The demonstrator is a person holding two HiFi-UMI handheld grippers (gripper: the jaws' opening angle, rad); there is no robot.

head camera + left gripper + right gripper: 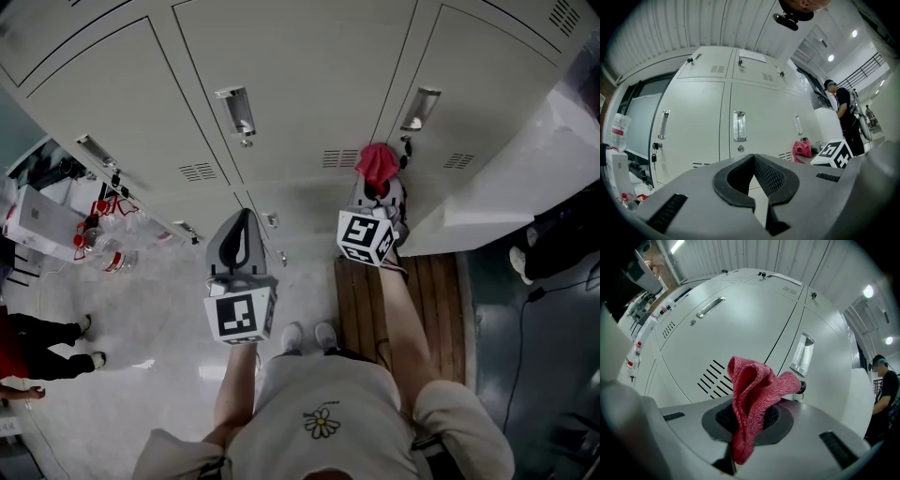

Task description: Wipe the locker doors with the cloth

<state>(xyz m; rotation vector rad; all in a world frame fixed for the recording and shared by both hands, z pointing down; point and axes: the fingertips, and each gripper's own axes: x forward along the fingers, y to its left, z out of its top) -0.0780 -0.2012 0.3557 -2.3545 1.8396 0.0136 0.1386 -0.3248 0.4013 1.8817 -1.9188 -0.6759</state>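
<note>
Pale grey locker doors (309, 84) fill the wall in front of me. My right gripper (377, 186) is shut on a bunched red cloth (377, 161) and holds it up close to the right-hand door, beside the vent slots (341, 158) and below a metal handle (420, 108). In the right gripper view the cloth (751, 394) stands up out of the right gripper (747, 414) before the locker door (740, 324); whether it touches, I cannot tell. My left gripper (242, 225) is shut on nothing, lower and short of the doors. In the left gripper view the left gripper (753, 157) faces the doors (759, 117), with the cloth (802, 150) at right.
A white block (506, 187) juts out right of the lockers. Wooden slats (422, 291) lie under my right side. Bottles and red-capped items (105, 246) sit at the left. A person's legs (47, 342) show at the far left. Another person (844, 112) stands beyond the lockers.
</note>
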